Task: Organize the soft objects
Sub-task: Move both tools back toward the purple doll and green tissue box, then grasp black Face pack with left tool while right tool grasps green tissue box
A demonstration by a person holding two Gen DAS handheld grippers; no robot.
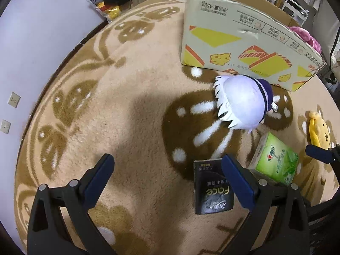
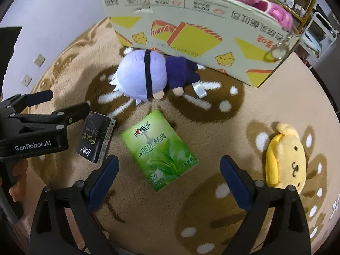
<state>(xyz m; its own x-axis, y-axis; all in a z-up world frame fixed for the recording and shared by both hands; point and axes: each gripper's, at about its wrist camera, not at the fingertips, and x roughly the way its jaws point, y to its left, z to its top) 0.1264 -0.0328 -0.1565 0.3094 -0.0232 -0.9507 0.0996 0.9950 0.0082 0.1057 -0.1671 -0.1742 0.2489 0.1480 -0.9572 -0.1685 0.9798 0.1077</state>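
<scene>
A lavender-haired doll in a dark blue outfit [image 1: 242,99] [image 2: 144,74] lies on the rug in front of a cardboard box [image 1: 244,31] [image 2: 191,31]. A pink plush [image 1: 306,36] [image 2: 265,6] sits inside the box. A yellow dog plush [image 2: 286,157] [image 1: 320,131] lies at the right. A green tissue pack [image 2: 161,148] [image 1: 276,161] and a black tissue pack [image 1: 212,189] [image 2: 95,138] rest between them. My left gripper [image 1: 167,170] [image 2: 70,101] is open, its right finger over the black pack. My right gripper [image 2: 170,170] is open above the green pack, holding nothing.
Everything lies on a beige and brown round fluffy rug [image 1: 127,106]. A pale wall with outlets [image 1: 13,99] runs along the left. A keyring [image 2: 278,51] dangles over the box's right corner. Shelves and clutter [image 2: 297,0] stand behind the box.
</scene>
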